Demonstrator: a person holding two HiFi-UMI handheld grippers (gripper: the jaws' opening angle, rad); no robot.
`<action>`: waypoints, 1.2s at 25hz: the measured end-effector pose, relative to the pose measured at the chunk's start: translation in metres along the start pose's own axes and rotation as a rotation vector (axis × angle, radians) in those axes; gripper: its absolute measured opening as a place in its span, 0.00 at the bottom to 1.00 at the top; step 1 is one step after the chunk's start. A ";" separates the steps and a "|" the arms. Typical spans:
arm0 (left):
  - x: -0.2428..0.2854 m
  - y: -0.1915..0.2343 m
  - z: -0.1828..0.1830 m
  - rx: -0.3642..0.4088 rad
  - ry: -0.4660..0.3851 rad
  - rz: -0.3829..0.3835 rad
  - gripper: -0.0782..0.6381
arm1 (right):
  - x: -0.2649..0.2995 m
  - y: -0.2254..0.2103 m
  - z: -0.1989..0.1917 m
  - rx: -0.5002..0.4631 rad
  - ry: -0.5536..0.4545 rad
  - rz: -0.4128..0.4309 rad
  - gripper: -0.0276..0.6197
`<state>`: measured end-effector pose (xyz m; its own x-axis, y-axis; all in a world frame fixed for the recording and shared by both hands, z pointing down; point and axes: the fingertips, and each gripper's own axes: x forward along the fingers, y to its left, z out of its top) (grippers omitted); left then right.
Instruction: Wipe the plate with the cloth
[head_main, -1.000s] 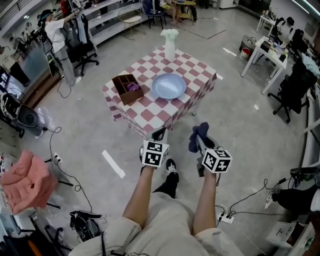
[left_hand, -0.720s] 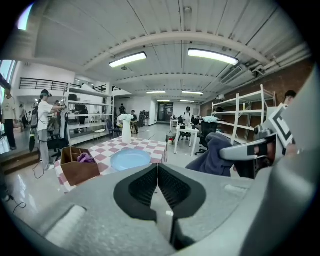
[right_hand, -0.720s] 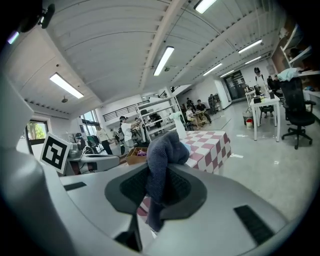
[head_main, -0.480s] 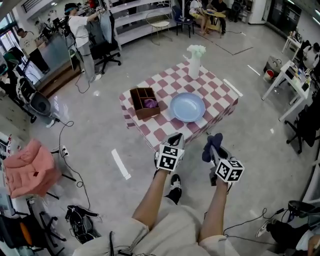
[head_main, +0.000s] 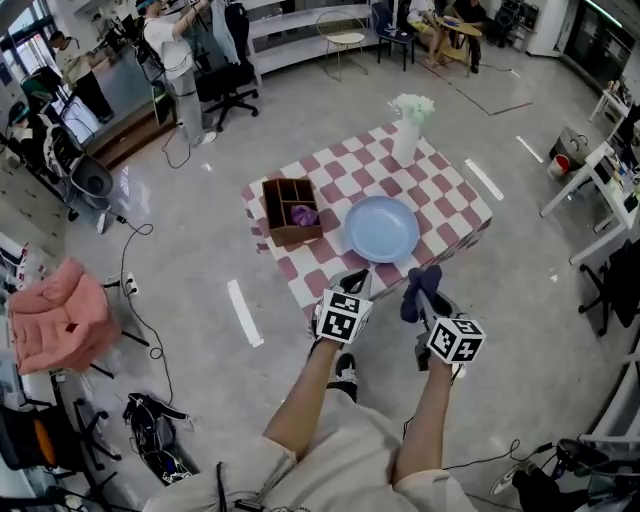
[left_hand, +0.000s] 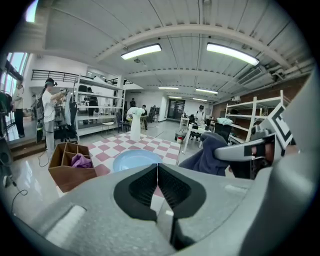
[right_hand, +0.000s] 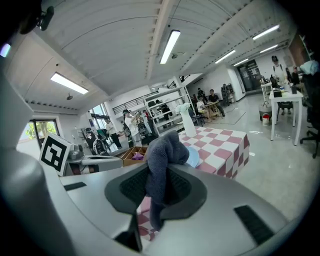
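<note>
Your right gripper (right_hand: 161, 189) is clenched on the cloth (right_hand: 165, 150) and your left gripper (left_hand: 158, 176) is closed on nothing, while the plate (head_main: 381, 228) lies ahead at 12 o'clock, not yet reached, so I think all wiping is left.

The left forearm (head_main: 300, 398) and the right forearm (head_main: 424, 420), both bare, reach forward and down from the body, roughly parallel and near each other. The left gripper (head_main: 350, 284) points ahead with its jaws pressed together and nothing between them. The right gripper (head_main: 428, 298), just beside it and about level, has its jaws clamped on a dark blue cloth (right_hand: 164, 150), which bunches above them and hangs a little below. Each gripper's marker cube (head_main: 341, 315) faces up toward the head.
</note>
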<state>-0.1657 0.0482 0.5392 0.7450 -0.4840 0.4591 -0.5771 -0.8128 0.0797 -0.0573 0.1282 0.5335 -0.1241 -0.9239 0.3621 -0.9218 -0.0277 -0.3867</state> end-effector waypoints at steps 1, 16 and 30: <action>0.006 0.000 0.002 0.010 0.005 -0.002 0.12 | 0.005 -0.004 0.003 0.010 -0.005 0.004 0.16; 0.065 0.022 -0.004 -0.123 0.071 0.079 0.12 | 0.064 -0.043 0.016 0.045 0.063 0.090 0.16; 0.102 0.026 0.020 -0.323 0.000 0.346 0.12 | 0.125 -0.072 0.064 -0.121 0.227 0.387 0.16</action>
<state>-0.0987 -0.0289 0.5703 0.4906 -0.7083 0.5076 -0.8659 -0.4615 0.1930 0.0172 -0.0101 0.5520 -0.5325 -0.7503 0.3919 -0.8263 0.3602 -0.4330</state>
